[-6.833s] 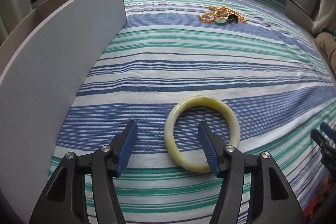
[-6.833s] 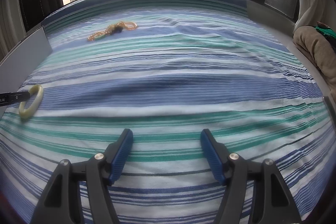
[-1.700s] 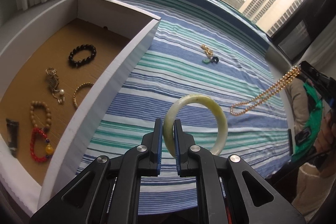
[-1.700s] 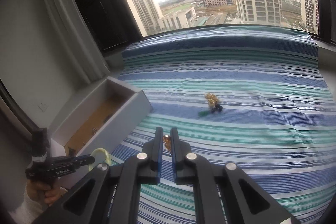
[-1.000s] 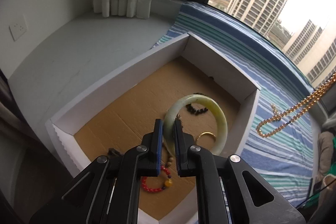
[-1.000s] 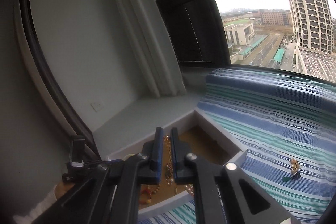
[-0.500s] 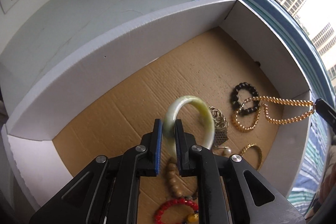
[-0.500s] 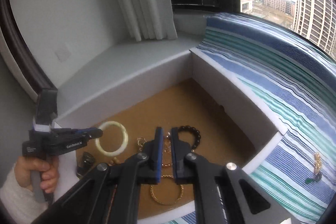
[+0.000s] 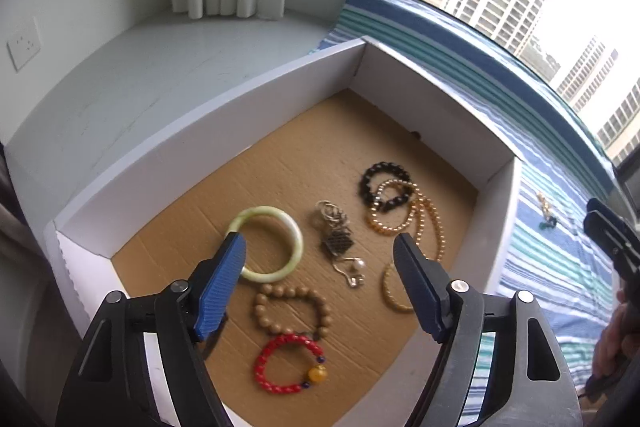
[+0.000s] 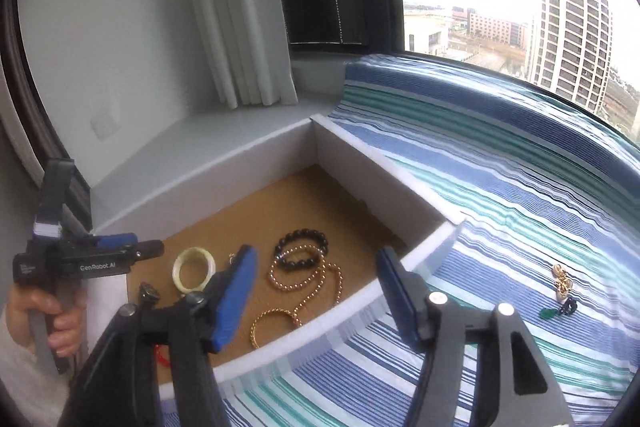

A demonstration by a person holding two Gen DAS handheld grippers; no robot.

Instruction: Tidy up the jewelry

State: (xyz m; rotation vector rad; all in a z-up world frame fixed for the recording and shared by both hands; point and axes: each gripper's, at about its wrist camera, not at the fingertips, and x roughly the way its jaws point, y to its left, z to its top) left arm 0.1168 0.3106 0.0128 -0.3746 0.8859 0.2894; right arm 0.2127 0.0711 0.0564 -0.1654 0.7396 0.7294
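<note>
A white box with a brown cardboard floor holds the jewelry. The pale green jade bangle lies flat in it, also in the right wrist view. The gold bead necklace lies beside a black bead bracelet; it also shows in the right wrist view. My left gripper is open and empty above the box. My right gripper is open and empty over the box's near wall. A small gold and green jewelry pile lies on the striped cloth.
The box also holds a metal keychain charm, a tan wooden bead bracelet, a red bead bracelet and a thin gold bangle. A grey ledge and curtain lie behind the box. Striped cloth spreads right.
Both grippers have opened. The jade bangle left my left gripper and lies in the box. The gold necklace left my right gripper and lies beside the black bracelet. Both grippers pulled back.
</note>
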